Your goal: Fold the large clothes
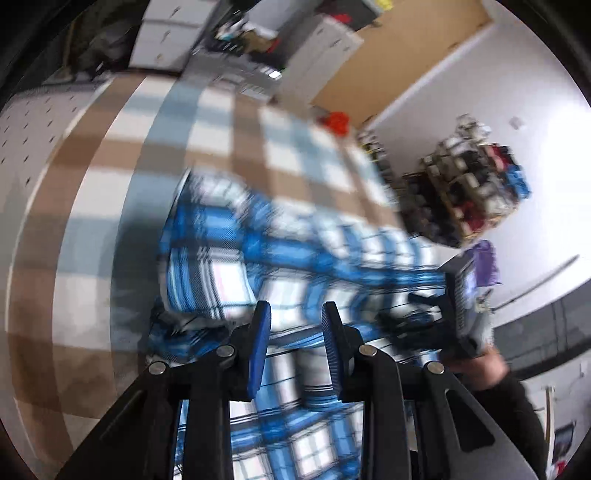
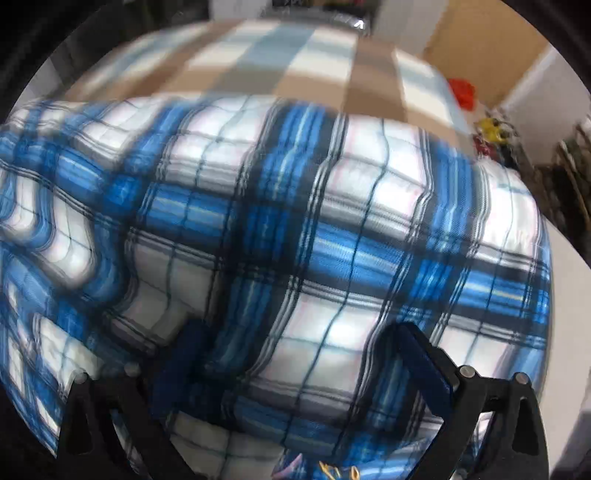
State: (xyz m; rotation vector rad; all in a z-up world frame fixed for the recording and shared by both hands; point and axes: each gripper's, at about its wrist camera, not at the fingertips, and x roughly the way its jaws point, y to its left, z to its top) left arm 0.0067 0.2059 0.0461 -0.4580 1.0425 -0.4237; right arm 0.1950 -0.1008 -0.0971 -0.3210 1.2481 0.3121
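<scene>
A blue, white and black plaid shirt (image 1: 280, 243) lies bunched on a table spread with a brown, pale blue and white checked cloth (image 1: 184, 129). My left gripper (image 1: 295, 347) hovers over the shirt's near part; its blue pads stand a narrow gap apart, and I see cloth through the gap but no pinch. My right gripper (image 1: 461, 295) shows at the shirt's right end, held by a gloved hand with a dark sleeve. In the right wrist view the shirt (image 2: 295, 221) fills the frame, and my right gripper (image 2: 306, 365) is spread wide just above it, holding nothing.
A white dotted surface (image 1: 33, 122) borders the table on the left. White drawers (image 1: 166, 33) stand beyond the far edge. A cluttered rack (image 1: 472, 192) and a red object (image 1: 338, 122) sit on the floor to the right. Checked cloth (image 2: 295, 62) lies bare behind the shirt.
</scene>
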